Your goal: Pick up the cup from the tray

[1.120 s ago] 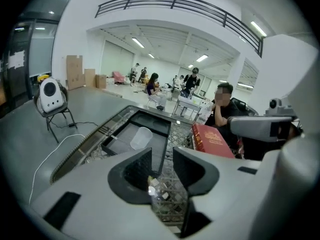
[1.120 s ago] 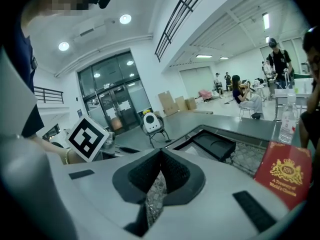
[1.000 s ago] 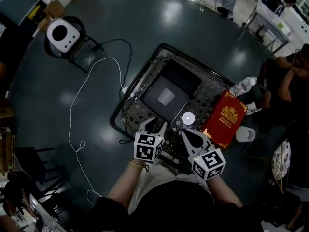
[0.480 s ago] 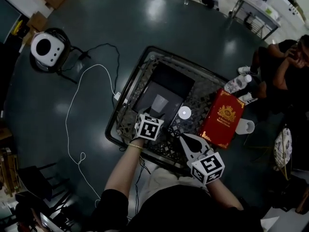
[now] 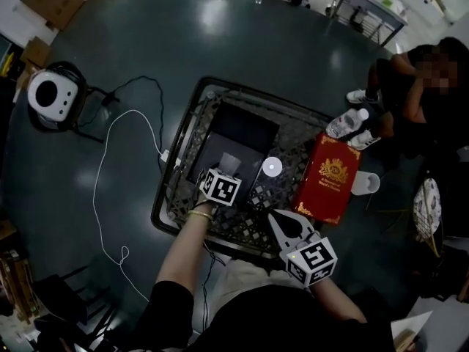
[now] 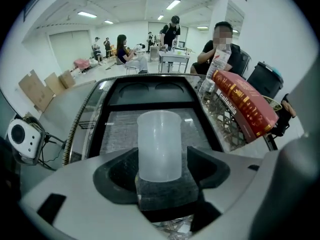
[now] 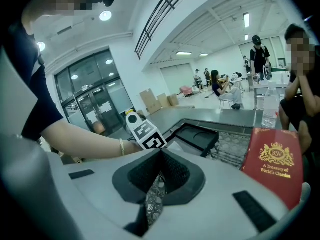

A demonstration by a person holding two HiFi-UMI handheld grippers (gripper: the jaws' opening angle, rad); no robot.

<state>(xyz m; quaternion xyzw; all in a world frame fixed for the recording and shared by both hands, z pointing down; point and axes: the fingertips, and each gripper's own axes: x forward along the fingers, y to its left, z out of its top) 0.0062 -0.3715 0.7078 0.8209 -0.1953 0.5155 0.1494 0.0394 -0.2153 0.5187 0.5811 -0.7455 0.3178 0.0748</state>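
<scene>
Left hand-held gripper lower; newly-opened round one cup

Only readable print here is on the red book

Right gripper view, around 4 o'clock: the cover has a gold crest with "RW", and under it "A Treasury of World's Classics". The spine lettering in the left gripper view is too smeared to read.

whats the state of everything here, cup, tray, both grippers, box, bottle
cup: upright in the tray, empty, not gripped
tray: flat on the table
left gripper: open, jaws have just been opening, cup between them
right gripper: shut, nothing between the jaws
red box: closed, beside the tray
bottle: standing upright
</scene>
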